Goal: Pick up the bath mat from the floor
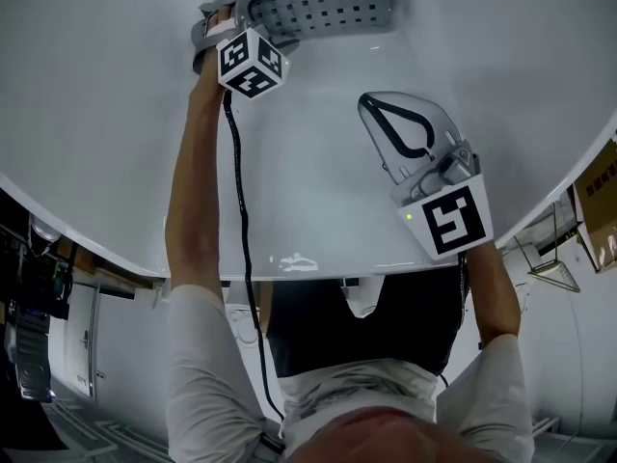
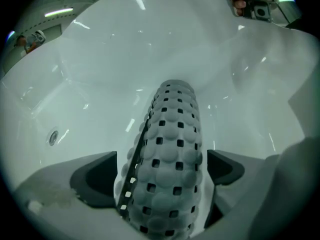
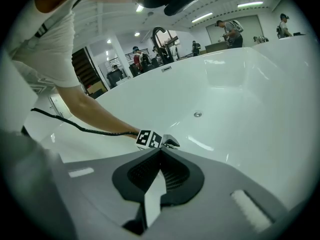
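The left tool [image 2: 160, 173] gapes wide astride the folded bath mat [image 2: 172, 134] in the bathtub [image 1: 116, 114], placed to clamp its hump. The right tool [image 3: 160, 151], clenched on nothing, hangs aside, apparently spare.

Grey bath mat [image 2: 170, 159] — bumpy, square-holed, folded over, in white tub [image 2: 100, 59]

1. A glossy white bathtub [image 1: 106, 123] carries everything; its smooth curved floor fills the head view
2. A grey bath mat [image 1: 328, 8], with square holes and round bumps, lies on the tub floor, doubled over into a long hump
3. A small round metal fitting [image 2: 52, 136] sits in the tub wall, well apart from the mat
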`<state>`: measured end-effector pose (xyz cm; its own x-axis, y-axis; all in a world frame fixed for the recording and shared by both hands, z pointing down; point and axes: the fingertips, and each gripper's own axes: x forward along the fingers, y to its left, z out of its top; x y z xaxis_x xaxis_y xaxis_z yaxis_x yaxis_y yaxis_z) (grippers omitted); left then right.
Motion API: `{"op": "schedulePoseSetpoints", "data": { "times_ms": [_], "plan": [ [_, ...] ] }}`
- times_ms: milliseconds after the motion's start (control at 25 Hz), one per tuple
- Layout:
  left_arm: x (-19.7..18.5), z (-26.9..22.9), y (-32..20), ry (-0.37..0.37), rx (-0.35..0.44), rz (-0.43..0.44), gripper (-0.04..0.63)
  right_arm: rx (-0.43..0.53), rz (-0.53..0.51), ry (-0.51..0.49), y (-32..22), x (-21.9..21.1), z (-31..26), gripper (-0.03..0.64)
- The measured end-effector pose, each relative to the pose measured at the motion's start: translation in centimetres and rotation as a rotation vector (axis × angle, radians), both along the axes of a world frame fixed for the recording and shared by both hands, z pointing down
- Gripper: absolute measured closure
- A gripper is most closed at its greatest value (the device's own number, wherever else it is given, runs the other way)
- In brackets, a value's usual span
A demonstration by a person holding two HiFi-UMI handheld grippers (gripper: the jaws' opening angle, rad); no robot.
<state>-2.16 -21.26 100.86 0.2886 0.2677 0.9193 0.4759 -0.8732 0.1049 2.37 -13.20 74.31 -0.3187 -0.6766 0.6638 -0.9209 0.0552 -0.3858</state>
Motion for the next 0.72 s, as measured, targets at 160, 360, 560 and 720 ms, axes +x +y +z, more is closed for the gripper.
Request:
{"op": "schedulePoseSetpoints", "data": {
  "times_ms": [160, 360, 560, 720],
  "plan": [
    [-0.4, 1.3, -0.3, -0.024, 0.017, 0.011, 0.002, 0.001, -0.005, -0.014, 0.0, -0.4, 0.2, 0.614],
    [-0.7, 2.3, -0.5, -0.053, 0.009, -0.015, -0.011, 0.002, 0.001, -0.029, 0.1, -0.5, 0.2, 0.615],
    [-1.1, 2.8, -0.1, -0.054, 0.016, -0.022, 0.017, 0.001, 0.012, -0.031, 0.0, -0.3, 0.2, 0.614],
    [-1.0, 2.5, -0.2, -0.048, 0.029, -0.048, 0.152, -0.004, 0.014, -0.031, 0.1, -0.4, 0.3, 0.614]
  ]
}}
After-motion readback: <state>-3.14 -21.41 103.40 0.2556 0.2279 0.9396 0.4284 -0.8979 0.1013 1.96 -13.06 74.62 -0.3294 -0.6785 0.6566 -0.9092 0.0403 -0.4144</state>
